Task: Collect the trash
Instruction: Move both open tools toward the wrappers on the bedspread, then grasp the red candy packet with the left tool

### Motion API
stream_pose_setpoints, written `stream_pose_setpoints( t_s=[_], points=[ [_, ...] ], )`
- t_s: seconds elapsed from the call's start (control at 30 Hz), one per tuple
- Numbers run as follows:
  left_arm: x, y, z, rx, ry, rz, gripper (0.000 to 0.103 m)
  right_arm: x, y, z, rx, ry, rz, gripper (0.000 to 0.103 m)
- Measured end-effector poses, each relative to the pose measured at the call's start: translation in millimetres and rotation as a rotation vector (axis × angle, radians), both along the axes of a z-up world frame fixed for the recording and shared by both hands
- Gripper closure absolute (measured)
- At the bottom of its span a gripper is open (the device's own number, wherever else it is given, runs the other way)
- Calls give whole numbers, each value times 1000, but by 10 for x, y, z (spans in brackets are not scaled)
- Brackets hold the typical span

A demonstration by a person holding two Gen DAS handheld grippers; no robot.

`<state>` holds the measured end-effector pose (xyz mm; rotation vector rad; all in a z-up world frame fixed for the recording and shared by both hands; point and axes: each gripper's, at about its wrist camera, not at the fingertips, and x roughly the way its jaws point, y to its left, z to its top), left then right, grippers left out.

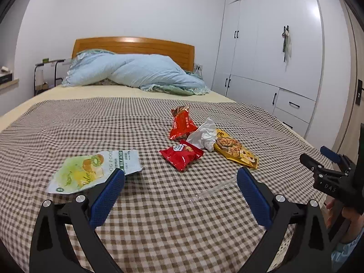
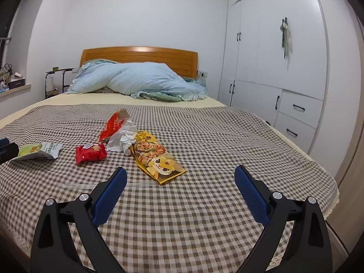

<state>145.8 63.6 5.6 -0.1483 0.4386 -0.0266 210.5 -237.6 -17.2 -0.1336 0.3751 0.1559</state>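
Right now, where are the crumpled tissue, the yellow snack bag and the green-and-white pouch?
crumpled tissue [image 1: 203, 134], left wrist view, its middle.
yellow snack bag [image 2: 157, 159], right wrist view, printed front.
green-and-white pouch [image 1: 91, 170], left wrist view, printed front.

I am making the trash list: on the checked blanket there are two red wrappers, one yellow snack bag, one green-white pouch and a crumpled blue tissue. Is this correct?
Not quite: the crumpled tissue is white, not blue, as the left wrist view shows. The rest holds: two red wrappers, one yellow snack bag and one green-white pouch lie on the checked blanket.
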Motion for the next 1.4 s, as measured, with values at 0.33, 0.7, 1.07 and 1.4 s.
stream_pose_setpoints(
  t_s=[0.33,0.7,1.07,1.4],
  points=[
    [376,-4,40,-33,38,-16,7,363,289,-87,-47,100,32,12],
    [912,-160,-40,-10,144,-79,7,798,373,-125,-75,165,49,12],
    [1674,-294,-215,161,351,-140,7,1271,384,-254,-126,265,81,12],
    [2351,-284,-646,235,536,-167,7,1674,375,-432,-124,373,127,12]
  ],
)
